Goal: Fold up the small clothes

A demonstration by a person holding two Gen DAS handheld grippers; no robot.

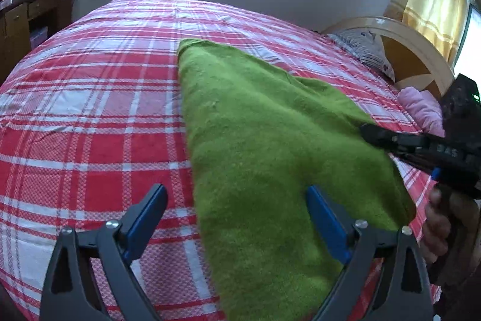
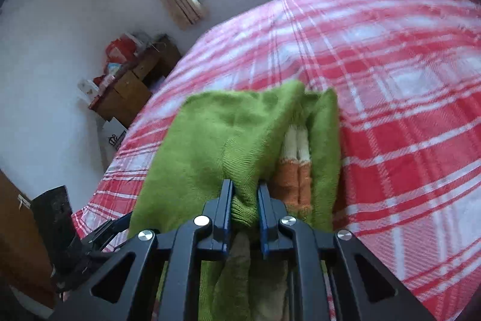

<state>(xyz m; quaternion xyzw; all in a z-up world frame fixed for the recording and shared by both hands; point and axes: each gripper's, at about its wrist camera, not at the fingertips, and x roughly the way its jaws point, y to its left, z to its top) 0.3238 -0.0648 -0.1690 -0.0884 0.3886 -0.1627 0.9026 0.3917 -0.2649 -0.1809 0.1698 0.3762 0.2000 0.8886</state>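
- Sweater [image 1: 258, 146], green knit, lies on the plaid bed [image 1: 90, 122], running from 11 o'clock down to 5 o'clock in the left wrist view; its right edge is lifted off the sheet.
- Right gripper [image 2: 245, 194] has its jaws clamped on a bunched fold of knit. The bite looks shallow, near the edge, so a quick pull could let the thick cloth slide out.
- Left gripper [image 1: 237, 206] is spread wide and holds nothing; one finger [image 1: 323, 215] rests against the sweater, the other is over bare sheet at 7 o'clock. With nothing pinning the near side, the whole garment may drag along rather than fold.
- Orange and white cuffs [image 2: 296, 167] show in the opened layers at 3 o'clock of the right jaws. I judge they could spill out and spoil a neat edge.
- Only one layer may be caught, which I cannot tell; then the fold would come apart.
- Right view is blurred, so fast motion may add to the risk.
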